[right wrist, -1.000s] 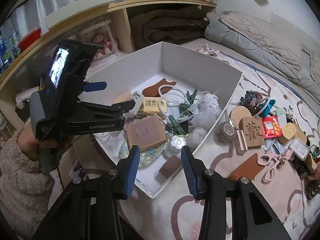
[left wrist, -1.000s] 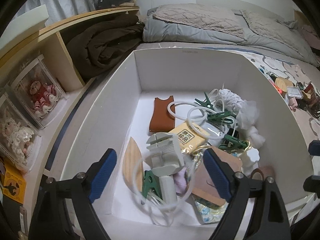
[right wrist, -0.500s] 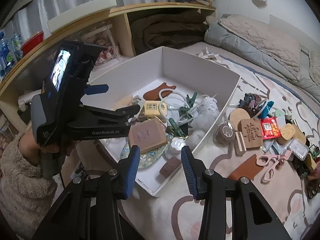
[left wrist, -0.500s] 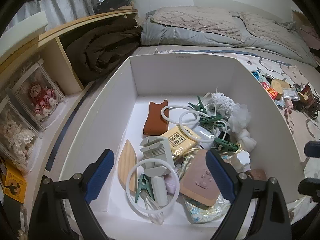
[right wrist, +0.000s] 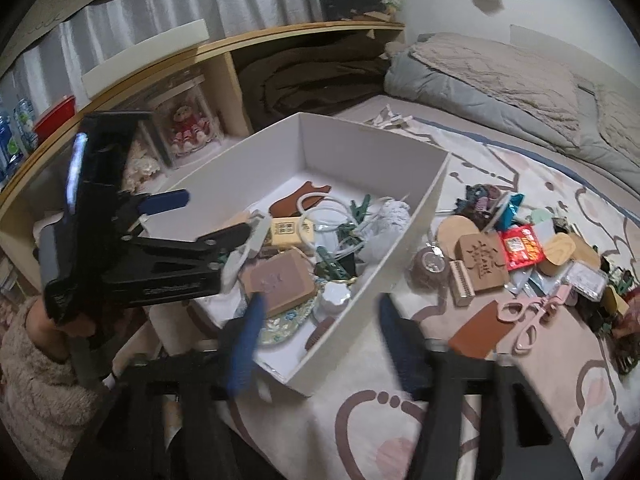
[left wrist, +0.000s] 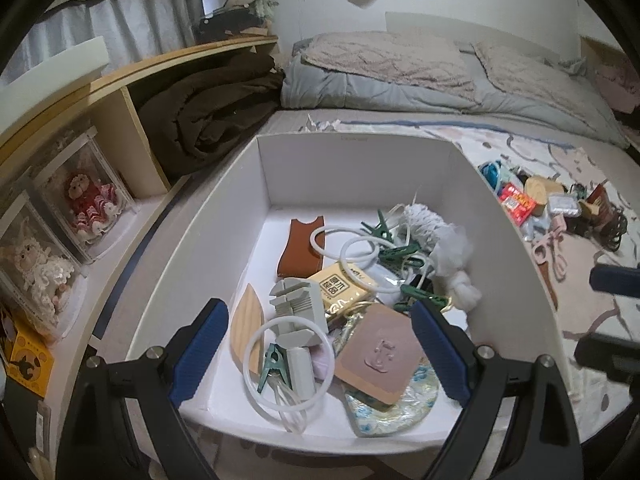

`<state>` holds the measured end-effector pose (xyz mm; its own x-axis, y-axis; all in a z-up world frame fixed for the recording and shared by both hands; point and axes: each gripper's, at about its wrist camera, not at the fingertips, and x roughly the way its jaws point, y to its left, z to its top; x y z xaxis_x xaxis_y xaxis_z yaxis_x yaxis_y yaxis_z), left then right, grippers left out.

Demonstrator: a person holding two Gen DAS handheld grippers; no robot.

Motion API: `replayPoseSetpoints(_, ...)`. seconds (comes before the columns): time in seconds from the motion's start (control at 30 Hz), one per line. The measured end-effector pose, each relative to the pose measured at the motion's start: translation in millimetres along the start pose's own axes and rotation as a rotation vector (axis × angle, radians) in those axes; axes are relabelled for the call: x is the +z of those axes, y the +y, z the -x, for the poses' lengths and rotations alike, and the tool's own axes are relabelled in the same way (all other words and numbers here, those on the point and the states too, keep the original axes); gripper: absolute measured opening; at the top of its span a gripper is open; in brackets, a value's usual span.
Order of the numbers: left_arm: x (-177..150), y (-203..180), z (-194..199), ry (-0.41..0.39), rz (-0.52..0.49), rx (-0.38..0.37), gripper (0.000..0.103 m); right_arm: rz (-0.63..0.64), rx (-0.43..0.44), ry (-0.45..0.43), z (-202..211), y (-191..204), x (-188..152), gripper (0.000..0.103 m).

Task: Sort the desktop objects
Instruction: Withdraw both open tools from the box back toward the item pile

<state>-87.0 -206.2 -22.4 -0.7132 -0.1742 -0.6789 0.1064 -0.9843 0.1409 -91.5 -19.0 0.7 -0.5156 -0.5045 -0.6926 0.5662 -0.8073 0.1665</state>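
Note:
A white box (left wrist: 200, 248) on the patterned bed cover holds several small things: white rings (left wrist: 288, 360), green clips (left wrist: 400, 252), a brown leather piece (left wrist: 300, 248), a pink-brown square pad (left wrist: 378, 356), a yellow packet (left wrist: 340, 286). My left gripper (left wrist: 320, 354) is open and empty above the box's near end; it also shows in the right wrist view (right wrist: 200, 216). My right gripper (right wrist: 320, 344) is open and empty over the box's near corner (right wrist: 304, 384). Loose items (right wrist: 520, 256) lie on the cover right of the box.
A wooden shelf (left wrist: 120, 80) with a folded brown blanket (left wrist: 208, 108) and doll cases (left wrist: 88, 200) runs along the left. Grey bedding (left wrist: 440, 76) lies behind the box. Pink scissors (right wrist: 532, 312) and a brown card (right wrist: 476, 332) lie on the cover.
My left gripper has pulled back and up from the box, leaving a white ring with a green clip inside. My right gripper has opened wider and swung right, blurred.

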Motion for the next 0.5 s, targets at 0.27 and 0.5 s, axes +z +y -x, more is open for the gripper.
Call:
replayPoseSetpoints(0.27,-2,-1,26,-0.058,0.049,-0.019,0.103,-0.028,-0.039,-0.059,19,-11,-2,0.091)
replayPoseSetpoints(0.5,-2,-2,44,-0.103,0.112,-0.046,0.103,-0.014,-0.086,-0.112,31,-13,-9,0.101)
